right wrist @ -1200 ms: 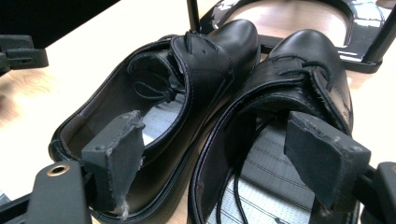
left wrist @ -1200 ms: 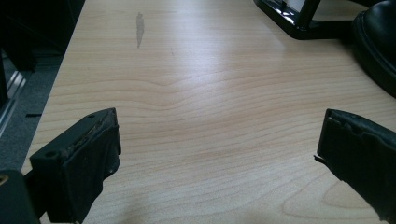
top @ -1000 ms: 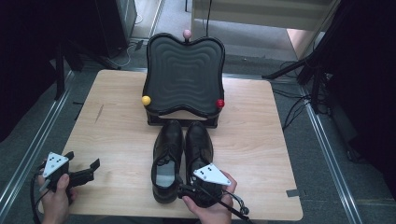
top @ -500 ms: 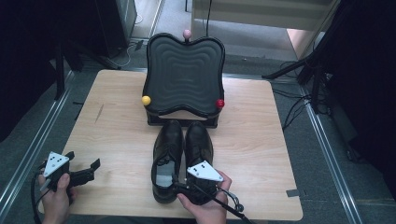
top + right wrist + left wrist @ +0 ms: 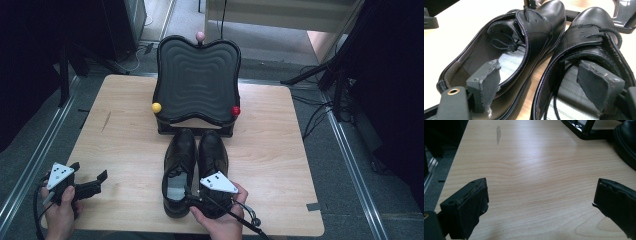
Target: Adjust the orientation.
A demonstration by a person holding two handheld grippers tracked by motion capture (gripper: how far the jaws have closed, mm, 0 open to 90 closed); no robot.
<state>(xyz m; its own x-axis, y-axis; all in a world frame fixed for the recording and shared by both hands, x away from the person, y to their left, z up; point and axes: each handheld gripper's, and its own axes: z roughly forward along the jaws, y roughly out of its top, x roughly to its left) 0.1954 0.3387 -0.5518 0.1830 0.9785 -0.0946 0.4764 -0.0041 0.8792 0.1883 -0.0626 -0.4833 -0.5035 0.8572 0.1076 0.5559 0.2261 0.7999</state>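
**Right hand-held gripper edging in over the shoe heels**

Since a second ago, the right hand-held gripper (image 5: 192, 196) is sitting a little further left and forward over the heels of the pair, while the left hand-held gripper (image 5: 95, 184) is staying where it was at the near left corner of the worktop (image 5: 270, 150).

In the right gripper view, the right hand-held gripper (image 5: 539, 87) is standing open, gripping nothing. One jaw is reaching into the heel opening of the left shoe (image 5: 506, 47), the other is hanging over the opening of the right shoe (image 5: 586, 50), so the two jaws are straddling the adjoining inner walls of the pair. Pale insoles and loose black laces are showing inside both shoes.

In the left gripper view, the left hand-held gripper (image 5: 540, 202) is also holding its jaws wide apart over bare wood, with nothing between them; a black shoe toe (image 5: 626, 142) is showing at the upper right edge.

In the high view, the left shoe (image 5: 179, 170) and right shoe (image 5: 214, 162) are lying side by side at the middle of the worktop, toes pointing away from the person and almost touching a black ridged stand (image 5: 196, 82). The stand is tilting back, carrying a yellow knob (image 5: 156, 107), a red knob (image 5: 235, 110) and a pink knob (image 5: 200, 36).
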